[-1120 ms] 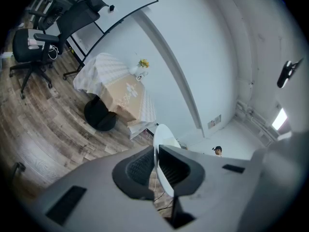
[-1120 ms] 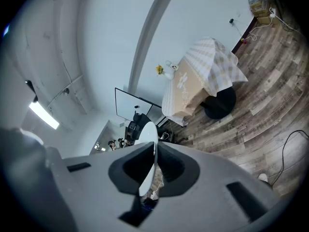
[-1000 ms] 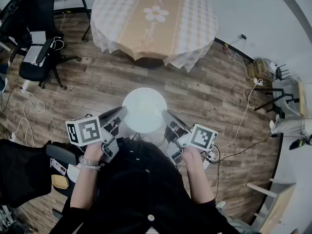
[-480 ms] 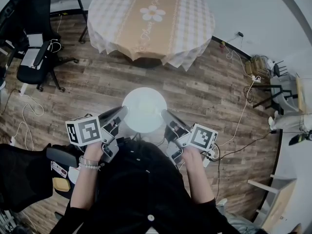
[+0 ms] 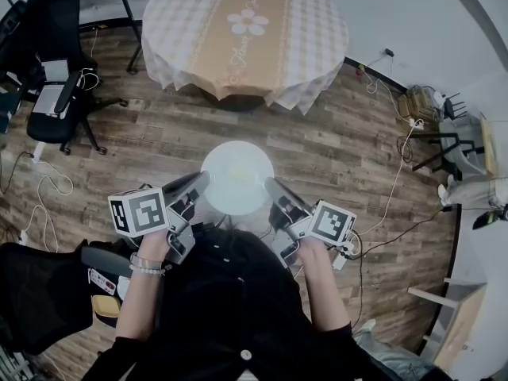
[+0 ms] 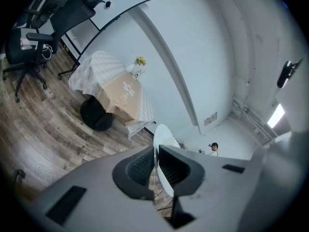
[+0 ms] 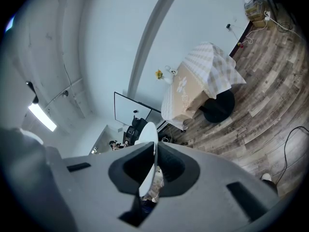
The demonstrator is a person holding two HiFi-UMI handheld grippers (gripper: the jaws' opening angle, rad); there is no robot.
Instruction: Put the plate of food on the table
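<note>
A white plate (image 5: pixel 236 177) with a little pale food on it hangs level over the wooden floor, in front of the person's body. My left gripper (image 5: pixel 200 187) is shut on its left rim and my right gripper (image 5: pixel 273 189) is shut on its right rim. In the left gripper view the plate (image 6: pixel 162 141) shows edge-on, pinched between the pads of the left gripper (image 6: pixel 155 166). The right gripper view shows the same for the plate (image 7: pixel 147 138) and the right gripper (image 7: pixel 155 167). The round table (image 5: pixel 246 34), under a checked cloth with a flower runner, stands ahead.
Black office chairs (image 5: pixel 51 86) stand at the left and another black chair (image 5: pixel 40 292) at the lower left. Cables and a power strip (image 5: pixel 413 109) lie on the floor at the right. A small vase of yellow flowers (image 6: pixel 139 64) stands on the table's far side.
The floor and chairs have shifted slightly in the head view. Both grippers hold the plate just as before.
</note>
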